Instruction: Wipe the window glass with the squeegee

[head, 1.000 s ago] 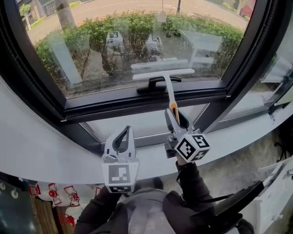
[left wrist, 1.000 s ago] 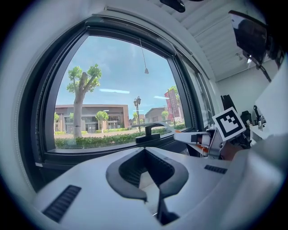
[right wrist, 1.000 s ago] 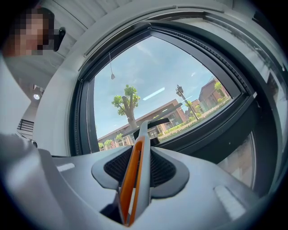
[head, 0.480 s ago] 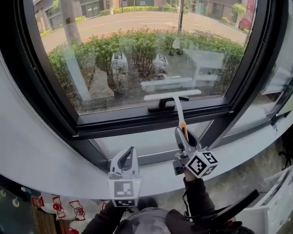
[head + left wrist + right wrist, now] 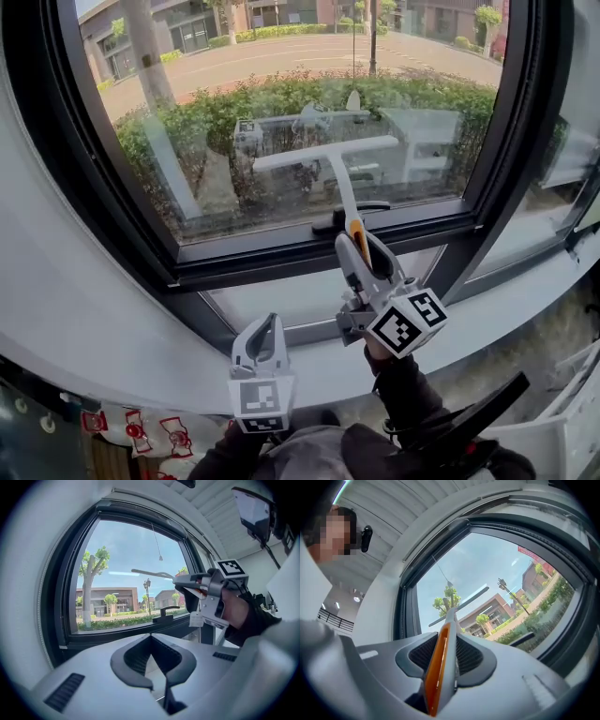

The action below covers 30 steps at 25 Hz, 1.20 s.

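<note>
The squeegee (image 5: 339,187) is held in front of the window glass (image 5: 234,103), over the lower middle of the pane. Its long axis, the handle, runs up and slightly left from my right tool (image 5: 361,251) toward the glass. The white blade sits crosswise at the top end. It lies near level with its right end a little higher, just above the black window handle (image 5: 352,217). I cannot tell whether the blade edge touches the glass.

My right tool is closed on the orange-and-grey grip of the squeegee (image 5: 439,665). One pad presses each side, and the grip points straight out between the jaws.

My left tool (image 5: 269,323) hangs lower and to the left, above the white sill (image 5: 141,319) and well apart from the squeegee. Its jaws (image 5: 151,639) meet at the tips and hold nothing. From that tool's view, the blade (image 5: 150,573) crosses the sky at mid-pane.

The dark window frame (image 5: 309,248) runs under the glass.
</note>
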### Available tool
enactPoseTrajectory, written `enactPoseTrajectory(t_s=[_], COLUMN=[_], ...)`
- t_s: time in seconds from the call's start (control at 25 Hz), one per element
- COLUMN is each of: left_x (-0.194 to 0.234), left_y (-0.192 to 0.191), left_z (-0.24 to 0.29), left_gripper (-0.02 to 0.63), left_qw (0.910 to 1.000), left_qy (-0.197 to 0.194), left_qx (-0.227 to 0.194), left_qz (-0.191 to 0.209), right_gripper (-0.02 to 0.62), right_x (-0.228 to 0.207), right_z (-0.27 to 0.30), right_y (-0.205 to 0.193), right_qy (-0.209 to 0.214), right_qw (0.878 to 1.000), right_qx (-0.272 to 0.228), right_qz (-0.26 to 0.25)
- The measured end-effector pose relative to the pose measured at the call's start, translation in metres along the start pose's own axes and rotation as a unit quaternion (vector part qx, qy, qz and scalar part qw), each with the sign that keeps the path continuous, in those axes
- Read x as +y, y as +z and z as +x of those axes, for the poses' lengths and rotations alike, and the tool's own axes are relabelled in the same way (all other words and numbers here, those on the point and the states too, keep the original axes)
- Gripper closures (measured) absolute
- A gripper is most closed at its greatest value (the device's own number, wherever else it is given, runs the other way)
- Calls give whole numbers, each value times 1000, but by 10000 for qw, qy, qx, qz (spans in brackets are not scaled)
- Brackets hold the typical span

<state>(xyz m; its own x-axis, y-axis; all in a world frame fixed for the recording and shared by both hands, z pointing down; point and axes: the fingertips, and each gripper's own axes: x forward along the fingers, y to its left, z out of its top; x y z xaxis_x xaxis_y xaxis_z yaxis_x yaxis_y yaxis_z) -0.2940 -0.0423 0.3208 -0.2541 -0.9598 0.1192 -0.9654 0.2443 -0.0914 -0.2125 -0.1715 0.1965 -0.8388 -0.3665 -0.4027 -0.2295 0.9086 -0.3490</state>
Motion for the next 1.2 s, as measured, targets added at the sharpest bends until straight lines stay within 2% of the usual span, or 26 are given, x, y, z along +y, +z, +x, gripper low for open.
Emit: enactPoseTrajectory(t_s=[0.32, 0.52, 0.76, 1.0, 1.2], left_x=[55, 75, 91, 100, 106], left_y=[-7, -8, -2, -5, -7], left_z=[-30, -40, -47, -47, -44], left_gripper=[606, 606, 606, 606, 606], left_qw=[10000, 9999, 9996, 9994, 9993], left_qy=[42, 37, 111, 198, 275], left_qx=[-79, -122, -245, -247, -223], left_qz=[-44, -92, -115, -111, -145], right_gripper=[482, 482, 482, 482, 486], right_x=[87, 116, 121, 104, 101], right_z=[81, 113, 135, 153, 159], right_y=[26, 53, 66, 51, 47], right_qy=[396, 440, 401, 252, 321], right_qw=[9968, 9920, 9902, 9936, 9935], right_qx=[-589, -975, -1103, -941, -944], right_qz=[-377, -672, -753, -573, -550])
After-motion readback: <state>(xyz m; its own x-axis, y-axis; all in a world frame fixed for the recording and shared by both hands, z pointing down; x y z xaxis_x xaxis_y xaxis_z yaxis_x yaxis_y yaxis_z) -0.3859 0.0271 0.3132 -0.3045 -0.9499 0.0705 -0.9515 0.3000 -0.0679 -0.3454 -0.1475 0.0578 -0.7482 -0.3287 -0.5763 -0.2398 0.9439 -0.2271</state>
